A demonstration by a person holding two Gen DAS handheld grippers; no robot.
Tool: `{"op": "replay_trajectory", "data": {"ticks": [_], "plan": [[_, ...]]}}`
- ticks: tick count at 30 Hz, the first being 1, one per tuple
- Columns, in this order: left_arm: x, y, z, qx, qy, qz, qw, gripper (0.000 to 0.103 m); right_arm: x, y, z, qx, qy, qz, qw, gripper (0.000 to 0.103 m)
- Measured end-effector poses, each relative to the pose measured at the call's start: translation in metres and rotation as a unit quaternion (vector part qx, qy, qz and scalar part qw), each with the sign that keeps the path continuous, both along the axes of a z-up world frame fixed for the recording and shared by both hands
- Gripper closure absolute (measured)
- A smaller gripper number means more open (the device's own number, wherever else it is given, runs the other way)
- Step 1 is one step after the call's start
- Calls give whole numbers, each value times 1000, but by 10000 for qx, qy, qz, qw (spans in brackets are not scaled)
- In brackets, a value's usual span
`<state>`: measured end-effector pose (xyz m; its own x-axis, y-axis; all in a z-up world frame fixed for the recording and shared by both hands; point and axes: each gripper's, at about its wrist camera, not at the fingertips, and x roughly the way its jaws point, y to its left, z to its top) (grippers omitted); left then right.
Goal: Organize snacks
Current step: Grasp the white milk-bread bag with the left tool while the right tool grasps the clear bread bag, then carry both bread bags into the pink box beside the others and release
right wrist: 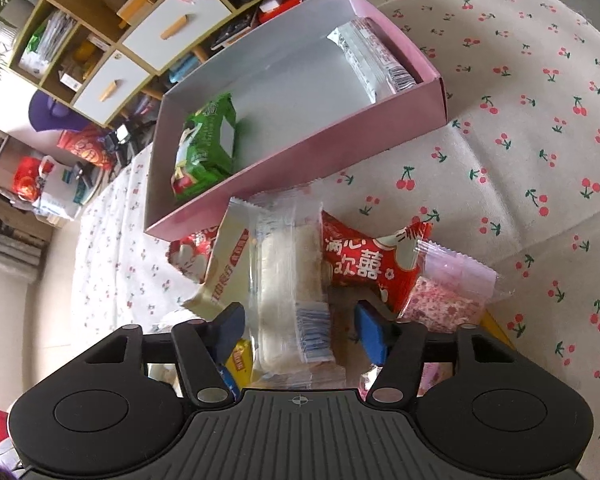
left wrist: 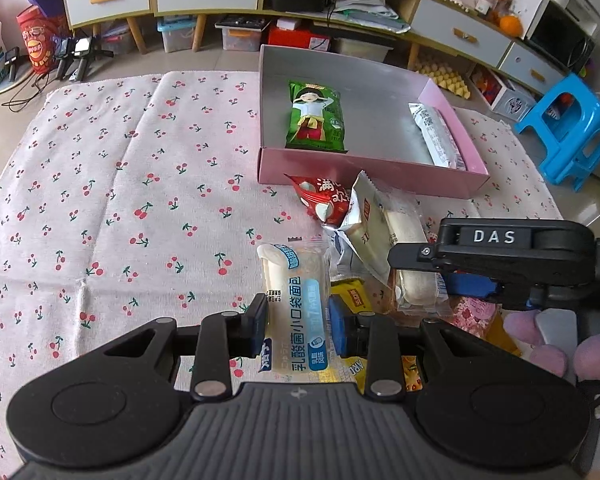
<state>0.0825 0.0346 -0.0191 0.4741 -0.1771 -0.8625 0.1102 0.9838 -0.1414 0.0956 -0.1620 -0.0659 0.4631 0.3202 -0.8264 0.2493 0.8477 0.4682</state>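
Ahead of both grippers lies the pink box (left wrist: 364, 172), open-topped to take snacks; a green packet (left wrist: 316, 116) and a white packet (left wrist: 436, 136) already rest inside. Just before it sits the unsorted pile. The left gripper (left wrist: 300, 326) clamps a bread packet (left wrist: 294, 300), probably for the box. The right gripper (right wrist: 296, 330) straddles a clear-wrapped cake (right wrist: 288, 280), pads not yet touching.

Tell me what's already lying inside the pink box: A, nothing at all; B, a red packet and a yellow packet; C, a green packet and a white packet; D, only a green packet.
C: the pink box holds a green packet near its left wall and a white packet along its right wall, while the other snacks lie outside on the cloth.
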Motion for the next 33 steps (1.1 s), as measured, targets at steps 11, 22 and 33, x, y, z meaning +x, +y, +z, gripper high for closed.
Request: {"op": "replay_trajectory", "data": {"ticks": [11, 22, 33], "plan": [[2, 0, -4, 46, 27, 14, 10000, 74, -1, 9, 4, -468, -153, 144, 9987, 68], [2, 3, -1, 24, -6, 28, 10000, 74, -9, -1, 19, -253, -237, 98, 9993, 72], [4, 7, 7, -123, -114, 119, 9998, 74, -19, -22, 38, 119, -445, -113, 9989, 73]]}}
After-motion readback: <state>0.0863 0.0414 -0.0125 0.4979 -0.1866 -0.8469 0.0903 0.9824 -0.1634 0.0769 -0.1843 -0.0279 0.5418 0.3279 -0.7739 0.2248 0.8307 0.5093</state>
